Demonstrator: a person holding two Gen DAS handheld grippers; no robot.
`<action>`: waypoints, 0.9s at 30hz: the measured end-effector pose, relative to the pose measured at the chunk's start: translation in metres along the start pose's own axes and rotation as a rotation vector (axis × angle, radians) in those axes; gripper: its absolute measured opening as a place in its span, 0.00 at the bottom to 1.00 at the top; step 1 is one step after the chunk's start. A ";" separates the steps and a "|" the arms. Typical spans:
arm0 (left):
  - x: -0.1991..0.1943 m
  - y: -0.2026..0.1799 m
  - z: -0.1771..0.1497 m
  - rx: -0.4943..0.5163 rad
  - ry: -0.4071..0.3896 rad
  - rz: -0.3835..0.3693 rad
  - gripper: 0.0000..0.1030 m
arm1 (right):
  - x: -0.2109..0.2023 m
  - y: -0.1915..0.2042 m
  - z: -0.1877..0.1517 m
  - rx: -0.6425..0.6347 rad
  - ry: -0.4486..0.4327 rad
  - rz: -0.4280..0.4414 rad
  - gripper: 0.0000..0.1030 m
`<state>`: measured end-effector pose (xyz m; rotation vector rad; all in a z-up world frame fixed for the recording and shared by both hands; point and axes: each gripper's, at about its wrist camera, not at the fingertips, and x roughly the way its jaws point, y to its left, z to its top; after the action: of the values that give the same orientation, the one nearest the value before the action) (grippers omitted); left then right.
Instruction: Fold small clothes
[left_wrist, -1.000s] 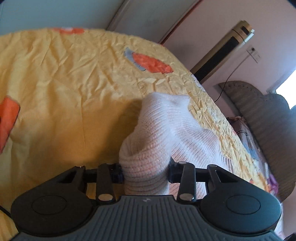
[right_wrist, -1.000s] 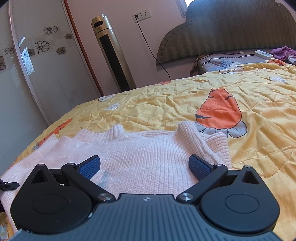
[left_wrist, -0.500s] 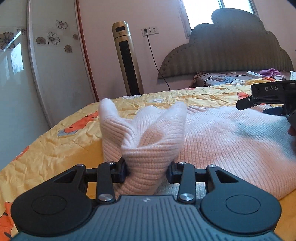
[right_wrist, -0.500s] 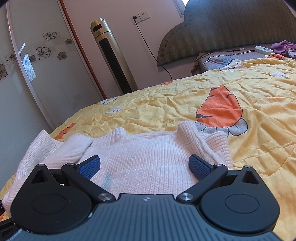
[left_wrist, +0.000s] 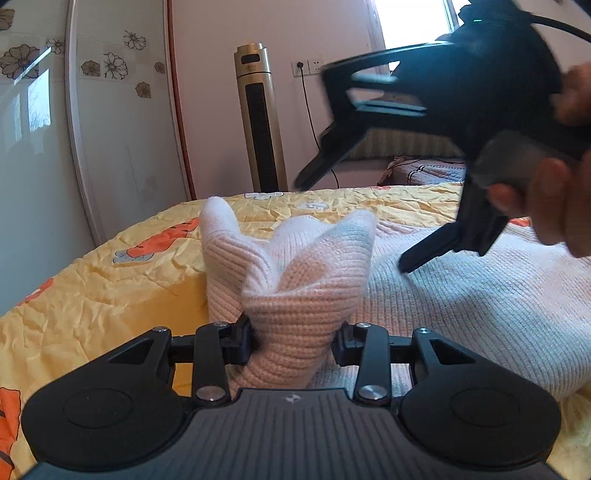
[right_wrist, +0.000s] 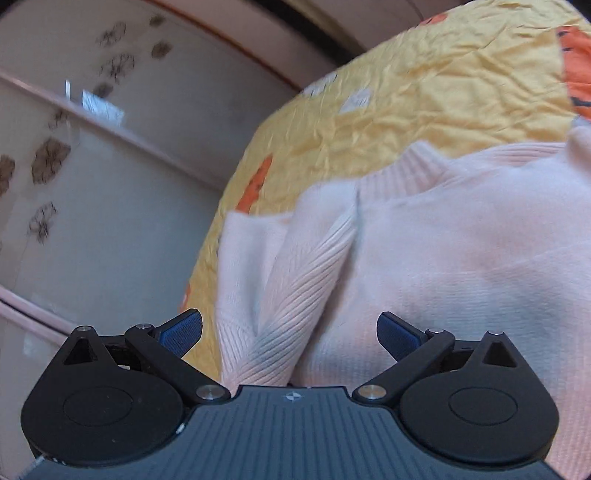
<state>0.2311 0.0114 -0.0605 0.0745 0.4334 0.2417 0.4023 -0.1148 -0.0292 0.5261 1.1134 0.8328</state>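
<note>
The pale pink ribbed sweater (left_wrist: 461, 295) lies spread on the bed, over a yellow bedspread (left_wrist: 110, 288) printed with orange carrot figures. One sleeve end (left_wrist: 291, 295) is bunched and raised off the bedspread; its cuff folds stand up in three soft peaks.

The left gripper (left_wrist: 295, 341) has its jaws closed part way on that bunched sleeve. The knit fills the gap between them and bulges above and below the pads, so the fabric is pinched firmly on both sides.

The right gripper (right_wrist: 290, 330) has its jaws wide apart, with the blue pads (right_wrist: 181, 328) clear of any fabric. Nothing is held. In the right wrist view the sweater body and the folded sleeve lie beyond and below the open jaws (the view is tilted and slightly blurred). In the left wrist view the same tool appears blurred at upper right, above the sweater body, gripped by a hand (left_wrist: 554, 206).

Beyond the bed stand a gold tower fan (left_wrist: 260, 118), a wall outlet (left_wrist: 308, 66) with a cord plugged in, and a wardrobe door (left_wrist: 44, 110) with a flower pattern. A padded headboard is partly hidden behind the right tool.
</note>
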 end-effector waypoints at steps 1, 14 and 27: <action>-0.001 0.001 0.000 -0.004 -0.003 -0.002 0.38 | 0.019 0.012 0.002 -0.024 0.053 -0.042 0.99; -0.006 -0.002 0.000 0.013 -0.034 -0.011 0.37 | 0.175 0.147 -0.007 -0.535 0.336 -0.492 1.00; -0.031 -0.017 0.028 0.022 -0.082 -0.114 0.37 | 0.086 0.113 0.007 -0.564 0.166 -0.332 0.36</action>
<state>0.2199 -0.0134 -0.0245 0.0810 0.3572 0.1208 0.3906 0.0220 0.0077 -0.1972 1.0196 0.8586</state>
